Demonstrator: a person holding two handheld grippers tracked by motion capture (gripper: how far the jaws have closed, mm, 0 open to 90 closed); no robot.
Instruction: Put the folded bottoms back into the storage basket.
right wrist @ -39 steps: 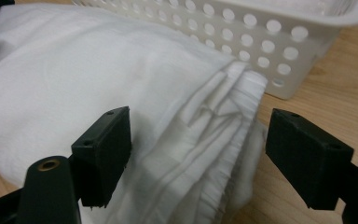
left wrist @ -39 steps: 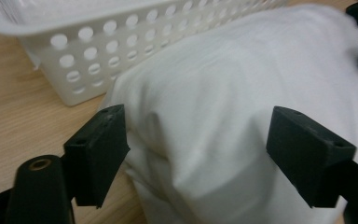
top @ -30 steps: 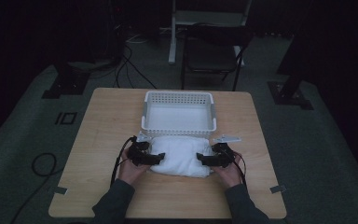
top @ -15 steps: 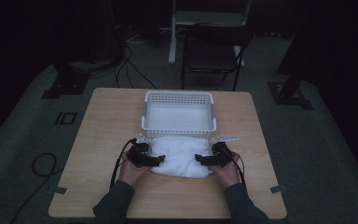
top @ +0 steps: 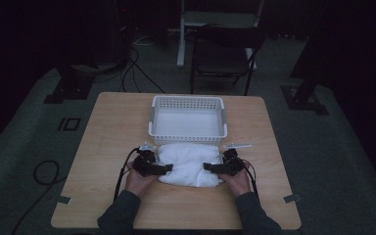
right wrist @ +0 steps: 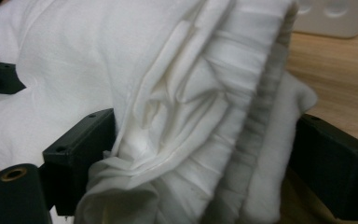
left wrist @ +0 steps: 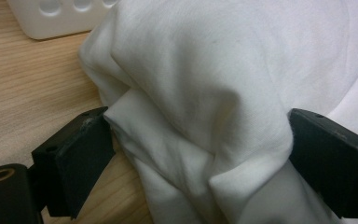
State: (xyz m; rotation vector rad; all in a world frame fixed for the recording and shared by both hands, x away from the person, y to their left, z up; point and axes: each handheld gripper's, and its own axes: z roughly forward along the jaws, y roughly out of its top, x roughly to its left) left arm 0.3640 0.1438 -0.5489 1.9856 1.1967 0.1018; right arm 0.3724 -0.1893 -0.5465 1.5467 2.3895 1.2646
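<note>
Both sets of jaws have just been opening and now stand wide, with cloth (left wrist: 191,93) bunched between them. Left gripper (top: 152,168) and right gripper (top: 221,168) flank it at lower centre, below the basket (top: 188,131); likely released, not yet binned.

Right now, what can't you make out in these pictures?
- Basket inside: high view too dim to tell whether anything lies in it.
- Cloth: the left gripper view's edges cut it off.
- Left tool and right tool tips: tiny and dark in the high view.
</note>
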